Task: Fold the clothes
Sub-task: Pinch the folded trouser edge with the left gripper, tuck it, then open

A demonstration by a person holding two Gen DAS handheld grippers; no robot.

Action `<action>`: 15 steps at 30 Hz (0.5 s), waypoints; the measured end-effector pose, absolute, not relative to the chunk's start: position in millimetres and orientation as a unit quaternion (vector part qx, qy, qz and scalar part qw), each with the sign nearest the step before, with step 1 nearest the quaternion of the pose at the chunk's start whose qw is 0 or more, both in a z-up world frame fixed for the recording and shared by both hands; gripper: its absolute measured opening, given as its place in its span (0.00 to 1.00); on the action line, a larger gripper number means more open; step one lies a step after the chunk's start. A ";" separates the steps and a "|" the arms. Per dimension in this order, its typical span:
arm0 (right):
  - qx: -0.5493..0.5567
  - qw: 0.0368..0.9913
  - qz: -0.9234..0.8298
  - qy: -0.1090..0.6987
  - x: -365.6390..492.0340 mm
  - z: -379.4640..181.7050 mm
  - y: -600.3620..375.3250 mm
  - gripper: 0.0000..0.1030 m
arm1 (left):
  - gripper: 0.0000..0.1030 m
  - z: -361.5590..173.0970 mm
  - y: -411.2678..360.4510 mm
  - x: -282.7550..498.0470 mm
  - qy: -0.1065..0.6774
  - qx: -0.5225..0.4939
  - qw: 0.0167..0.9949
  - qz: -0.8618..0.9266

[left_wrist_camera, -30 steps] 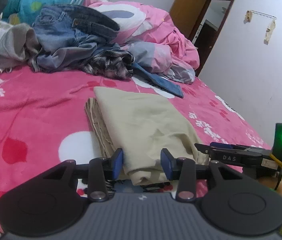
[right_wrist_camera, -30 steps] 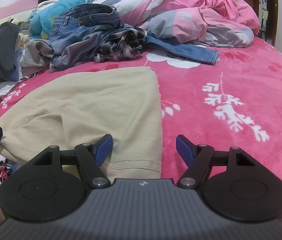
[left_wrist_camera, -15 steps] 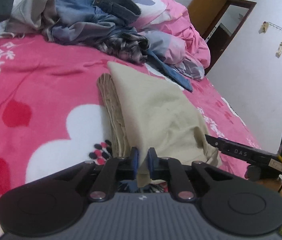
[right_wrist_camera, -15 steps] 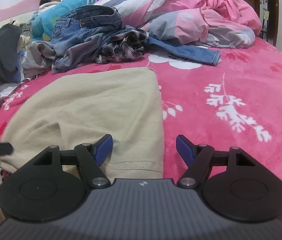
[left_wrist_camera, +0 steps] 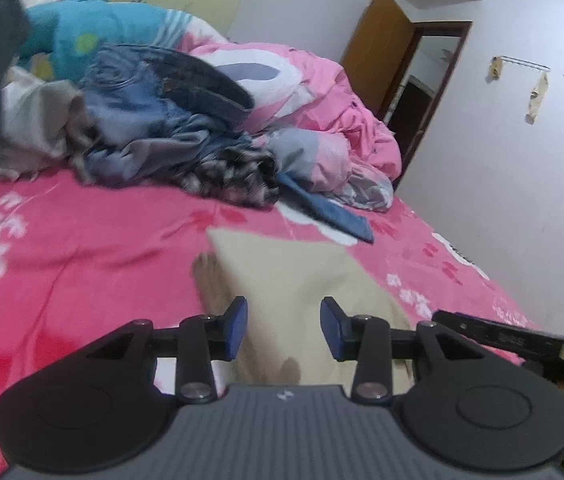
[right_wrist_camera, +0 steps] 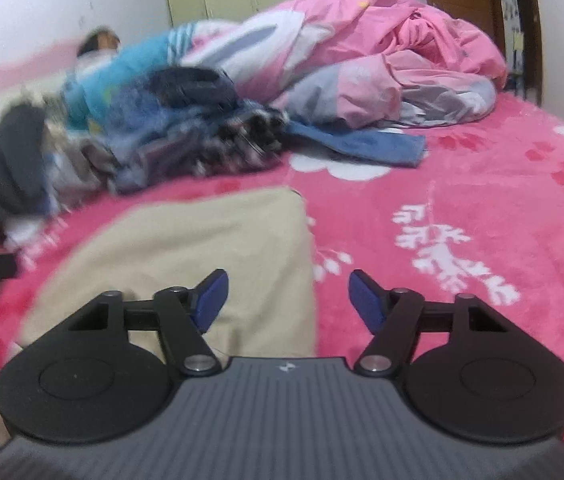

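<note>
- While both views are motion-blurred, the folded beige garment (left_wrist_camera: 282,280) reads plainly as the landmark: it lies flat on the pink floral bed (left_wrist_camera: 81,248), at the near edge.
- Left gripper (left_wrist_camera: 284,326): released, blue pads spread wide, nothing between them; it hangs over the near end of the beige garment, whose stacked folded edges show along its left side.
- Right gripper (right_wrist_camera: 286,296): also released, pads wide apart; its left pad sits over the garment's near right corner, its right pad over bare pink bedcover.
- Right gripper body enters the left wrist view just right of the garment, with a green light on it; a label is there but too blurred to read.
- Beyond the garment's far edge: a pile of unfolded clothes (left_wrist_camera: 153,128), with jeans on top and a plaid piece (left_wrist_camera: 233,176) at the front; a blue denim piece (right_wrist_camera: 362,144) trails toward the right.
- Behind the pile: a crumpled pink quilt (right_wrist_camera: 402,52) and a person lying in a turquoise top (left_wrist_camera: 81,36).
- No readable brands or writing; no containers seen.
</note>
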State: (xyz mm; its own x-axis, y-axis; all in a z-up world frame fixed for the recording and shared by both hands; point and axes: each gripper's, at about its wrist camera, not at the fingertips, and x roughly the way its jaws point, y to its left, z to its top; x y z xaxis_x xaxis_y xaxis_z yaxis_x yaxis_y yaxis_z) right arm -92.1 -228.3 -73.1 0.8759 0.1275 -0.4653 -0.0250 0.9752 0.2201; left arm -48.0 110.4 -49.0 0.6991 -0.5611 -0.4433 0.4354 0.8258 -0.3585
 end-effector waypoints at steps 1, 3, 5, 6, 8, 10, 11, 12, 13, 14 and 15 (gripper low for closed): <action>0.113 0.963 0.051 0.241 -92.1 -70.6 -228.0 0.52 | 0.39 -50.2 104.7 -35.9 0.279 -0.109 0.913 -0.276; 0.113 0.962 0.077 0.237 -90.9 -66.8 -221.1 0.44 | 0.38 -58.7 93.9 -11.9 0.297 -0.100 0.909 -0.275; 0.099 0.958 0.094 0.252 -88.3 -72.5 -213.6 0.40 | 0.36 -69.3 84.5 9.6 0.314 -0.091 0.908 -0.262; 0.092 0.956 0.102 0.259 -87.1 -75.3 -209.9 0.36 | 0.36 -75.6 81.5 17.0 0.321 -0.084 0.909 -0.253; 0.078 0.951 0.119 0.274 -84.5 -81.1 -202.4 0.31 | 0.37 -90.6 79.7 29.0 0.344 -0.073 0.908 -0.228; 0.062 0.945 0.128 0.295 -81.6 -96.9 -198.3 0.28 | 0.39 -103.1 84.9 35.5 0.364 -0.099 0.898 -0.227; 0.055 0.941 0.129 0.307 -80.1 -107.4 -197.9 0.27 | 0.41 -107.2 88.3 36.3 0.366 -0.111 0.895 -0.228; 0.059 0.941 0.131 0.307 -79.6 -104.7 -199.3 0.27 | 0.41 -109.4 91.1 36.1 0.365 -0.117 0.895 -0.229; 0.064 0.941 0.132 0.306 -79.1 -101.9 -200.7 0.27 | 0.42 -110.9 93.3 36.2 0.364 -0.122 0.894 -0.230; 0.067 0.940 0.133 0.306 -78.6 -98.9 -201.7 0.27 | 0.42 -111.1 94.7 36.7 0.363 -0.124 0.894 -0.231; 0.057 0.942 0.132 0.303 -77.9 -93.5 -199.5 0.27 | 0.42 -111.0 95.9 36.9 0.362 -0.126 0.894 -0.232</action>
